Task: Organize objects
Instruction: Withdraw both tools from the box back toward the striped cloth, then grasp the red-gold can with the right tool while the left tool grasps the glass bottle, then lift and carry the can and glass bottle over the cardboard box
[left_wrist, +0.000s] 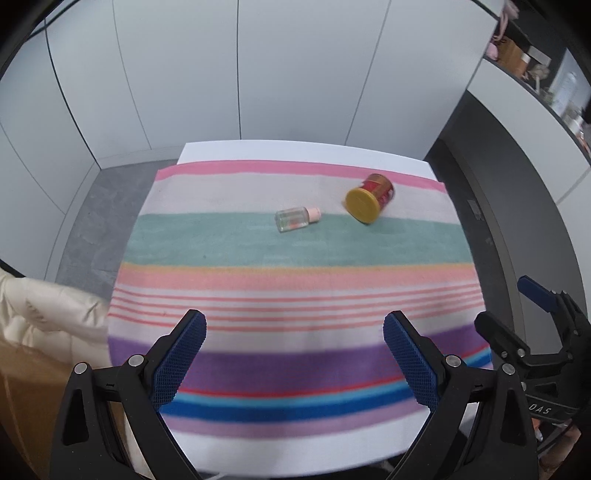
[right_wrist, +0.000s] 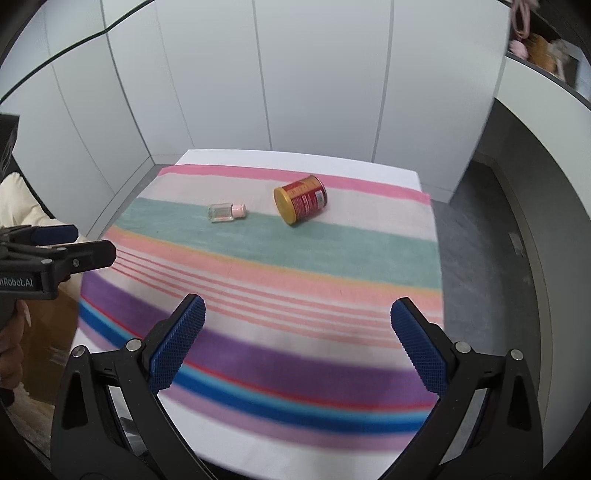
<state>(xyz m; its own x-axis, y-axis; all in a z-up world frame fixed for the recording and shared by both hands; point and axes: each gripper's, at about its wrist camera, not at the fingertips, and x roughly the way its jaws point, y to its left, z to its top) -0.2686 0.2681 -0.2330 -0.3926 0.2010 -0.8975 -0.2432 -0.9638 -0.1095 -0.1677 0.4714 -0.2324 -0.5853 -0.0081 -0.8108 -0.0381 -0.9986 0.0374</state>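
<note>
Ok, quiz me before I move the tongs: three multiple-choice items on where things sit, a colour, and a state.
1. The small clear bottle lies:
A. left of the can
B. right of the can
C. on top of the can

2. The red can has a lid coloured:
A. green
B. yellow
C. black

3. The right tongs are:
A. shut on the bottle
B. shut on the can
C. open, holding nothing

A: both views show the bottle left of the can, apart.
B: the lid facing the camera is yellow.
C: fingers spread over the striped cloth.
</note>
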